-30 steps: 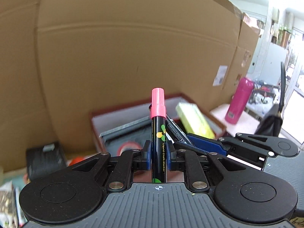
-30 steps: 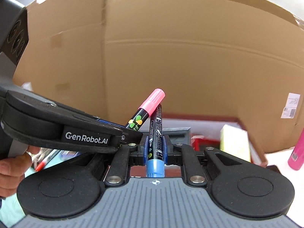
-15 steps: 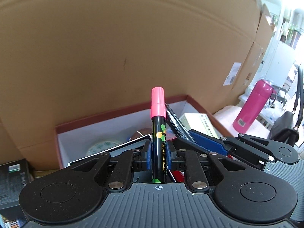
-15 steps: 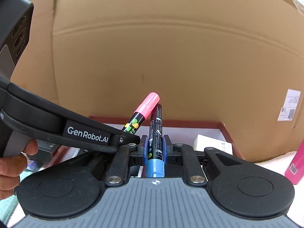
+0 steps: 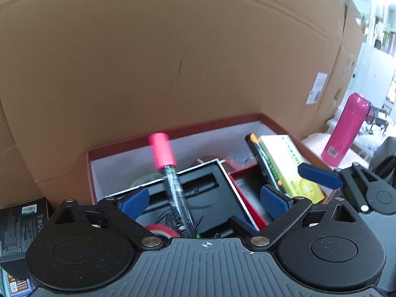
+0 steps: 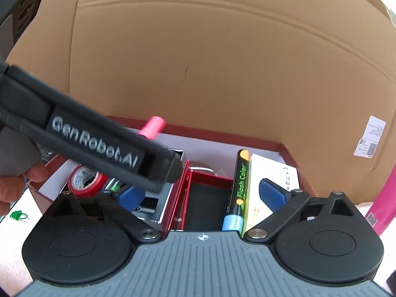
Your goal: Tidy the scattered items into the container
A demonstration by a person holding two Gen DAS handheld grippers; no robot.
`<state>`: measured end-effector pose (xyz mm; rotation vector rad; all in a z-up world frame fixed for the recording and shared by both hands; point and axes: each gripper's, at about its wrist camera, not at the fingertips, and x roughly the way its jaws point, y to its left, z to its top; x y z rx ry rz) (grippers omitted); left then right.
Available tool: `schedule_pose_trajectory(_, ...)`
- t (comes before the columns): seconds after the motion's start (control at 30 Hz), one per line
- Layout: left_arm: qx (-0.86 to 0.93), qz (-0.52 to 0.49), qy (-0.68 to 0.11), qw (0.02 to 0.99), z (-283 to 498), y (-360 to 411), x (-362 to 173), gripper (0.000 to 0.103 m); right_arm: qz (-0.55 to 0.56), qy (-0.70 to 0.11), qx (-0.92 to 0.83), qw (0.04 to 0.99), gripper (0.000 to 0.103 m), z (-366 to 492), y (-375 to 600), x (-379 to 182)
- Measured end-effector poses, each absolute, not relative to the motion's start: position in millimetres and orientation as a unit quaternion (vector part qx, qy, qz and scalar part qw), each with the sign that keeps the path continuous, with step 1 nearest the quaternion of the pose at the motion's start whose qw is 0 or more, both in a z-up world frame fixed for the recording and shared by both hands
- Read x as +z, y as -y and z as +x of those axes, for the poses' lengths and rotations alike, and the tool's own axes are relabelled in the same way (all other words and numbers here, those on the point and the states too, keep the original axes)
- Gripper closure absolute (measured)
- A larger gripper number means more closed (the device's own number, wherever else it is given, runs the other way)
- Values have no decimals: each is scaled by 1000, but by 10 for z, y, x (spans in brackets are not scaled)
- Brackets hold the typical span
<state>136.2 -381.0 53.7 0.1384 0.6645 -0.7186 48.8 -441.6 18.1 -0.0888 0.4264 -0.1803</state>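
Pink-capped marker (image 5: 170, 173): blurred, apparently falling free between the spread fingers of the left tool (image 5: 205, 203); its long axis runs from low near the tool's centre mark up and slightly left, pink cap uppermost, over the black tray. Neither pad touches it.
Blue-capped marker (image 6: 236, 190): lies in the container against the yellow-green book, long axis pointing away from the right tool (image 6: 203, 198), blue cap nearest the camera, black barrel marked "Flash Color".
Left tool: jaws wide, holding nothing.
Right tool: jaws wide, holding nothing; the blue marker sits between and below its fingers, apart from the pads.
Container (image 5: 173, 133): red-rimmed box with white inner walls, directly ahead of and under both tools.
Inside the container: black tray (image 5: 198, 185), red inner box (image 6: 208, 193), yellow-green book (image 5: 284, 168), red tape roll (image 6: 84, 180).
Key relation: both markers are already over or in the container, so my judgement is that the next move turns on pulling each tool back along its own axis; the left one is nearer the tilted pink marker and could knock it.
Surroundings: cardboard wall (image 5: 173, 61) behind the container, pink bottle (image 5: 346, 128) well off to the right, black carton (image 5: 19, 222) on the counter to the left.
Left of the task: a small green item (image 6: 17, 215) lies outside on the counter (image 6: 14, 267).
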Motion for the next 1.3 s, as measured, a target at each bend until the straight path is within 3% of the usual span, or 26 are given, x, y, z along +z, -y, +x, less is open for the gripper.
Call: schedule_pose_trajectory(1.3, -291, 74, -301, 905, 148, 3227, 645, 1, -62, -217, -131, 965, 0, -654, 3998, 512)
